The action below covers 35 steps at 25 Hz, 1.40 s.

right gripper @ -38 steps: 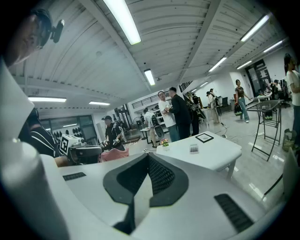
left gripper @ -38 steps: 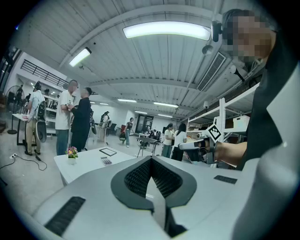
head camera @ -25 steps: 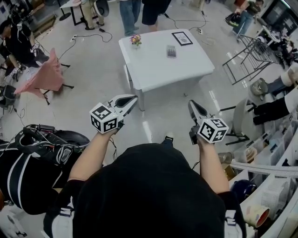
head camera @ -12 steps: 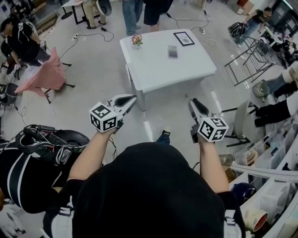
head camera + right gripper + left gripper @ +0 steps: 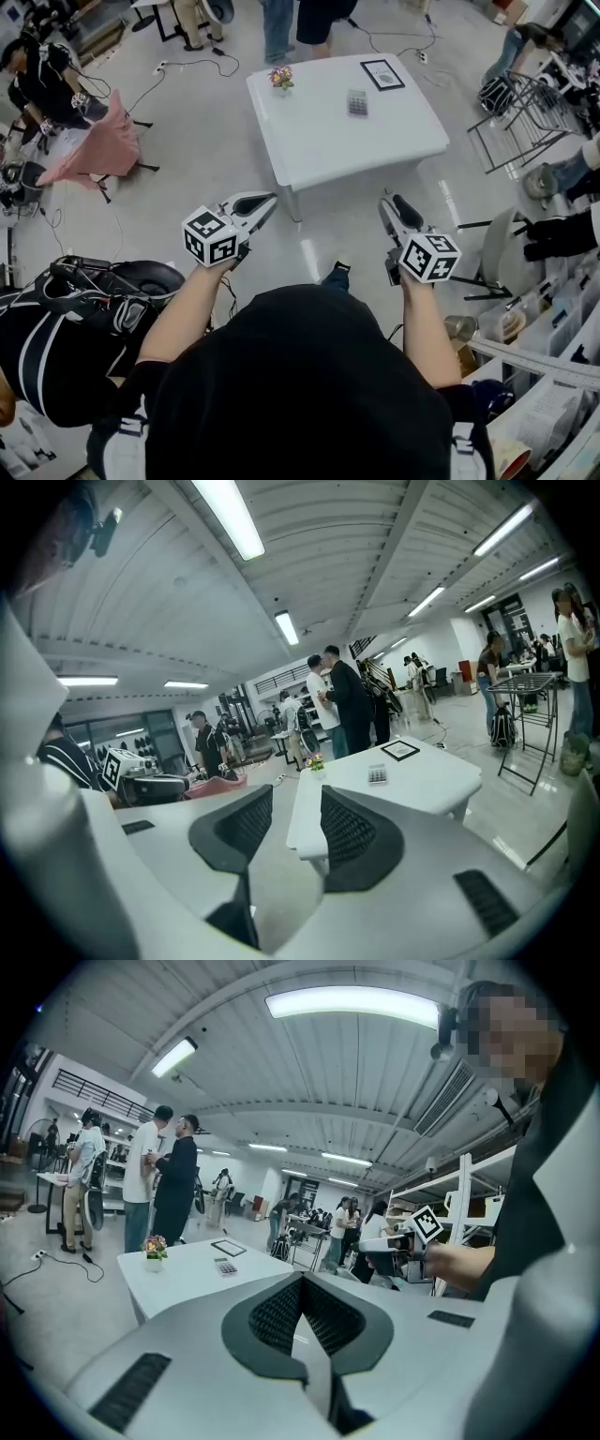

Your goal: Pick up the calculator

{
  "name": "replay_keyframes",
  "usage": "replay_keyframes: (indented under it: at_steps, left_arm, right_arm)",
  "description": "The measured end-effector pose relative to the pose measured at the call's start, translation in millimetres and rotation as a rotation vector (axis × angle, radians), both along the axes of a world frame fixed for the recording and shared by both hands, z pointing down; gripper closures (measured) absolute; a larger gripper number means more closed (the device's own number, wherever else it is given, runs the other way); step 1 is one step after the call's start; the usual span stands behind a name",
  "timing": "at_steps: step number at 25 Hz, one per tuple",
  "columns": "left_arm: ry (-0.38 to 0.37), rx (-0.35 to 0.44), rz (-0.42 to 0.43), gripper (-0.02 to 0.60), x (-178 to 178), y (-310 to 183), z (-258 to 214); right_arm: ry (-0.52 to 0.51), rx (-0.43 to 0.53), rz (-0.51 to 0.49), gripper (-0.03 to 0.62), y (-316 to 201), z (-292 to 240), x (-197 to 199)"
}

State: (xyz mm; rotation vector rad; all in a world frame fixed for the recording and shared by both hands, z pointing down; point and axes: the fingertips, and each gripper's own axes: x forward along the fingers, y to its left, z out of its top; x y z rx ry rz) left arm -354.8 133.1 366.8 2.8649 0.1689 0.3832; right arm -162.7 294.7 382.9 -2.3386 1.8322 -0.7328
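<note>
Grippers first: my left gripper [image 5: 270, 200] has its jaws pressed together on nothing, and my right gripper [image 5: 392, 202] is opening as I talk, with daylight between the pads and nothing in there either. Both hang over bare floor, well short of the white table [image 5: 323, 150], so the whole approach is ahead of me. First worry is close in: a black bag [image 5: 94, 300] on my left and cluttered shelving [image 5: 553, 375] on my right, either of which an elbow could catch if I swing wide. Next, the table's near corner points straight at me, and if I come in low a jaw could knock that edge. Then the calculator [image 5: 357, 102] itself, lying flat toward the far edge of the tabletop, right of the middle. It looks thin and the top looks slick, so I reckon a jaw landing off-square would push it along rather than get under it, maybe toward the far edge. The flower pot [image 5: 280, 79] near the far left corner sits apart from it, but a long reach with the closed left gripper could tip it. The framed picture [image 5: 382, 74] at the far right corner is nearer the calculator, easy to nudge. Beyond the far edge people are standing [image 5: 281, 23], and cables [image 5: 192, 70] trail across the floor there, so overreaching is risky.
</note>
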Motion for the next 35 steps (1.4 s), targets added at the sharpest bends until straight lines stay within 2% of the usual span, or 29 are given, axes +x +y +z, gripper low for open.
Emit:
replay_keyframes:
  at_steps: [24,28,35]
  left_arm:
    - [-0.097,-0.062,-0.102,0.566,164,-42,37]
    - [-0.116,-0.071,-0.131,0.566,184,-45,40]
    - [-0.147,-0.063,-0.164,0.566,218,-40,42]
  right_arm:
    - [-0.110,-0.029,-0.120,0.411,-75,36,172]
    - [-0.181,0.003,-0.159,0.405,-88,37,193]
    - [-0.208,0.013,-0.221,0.404,-102,41,226]
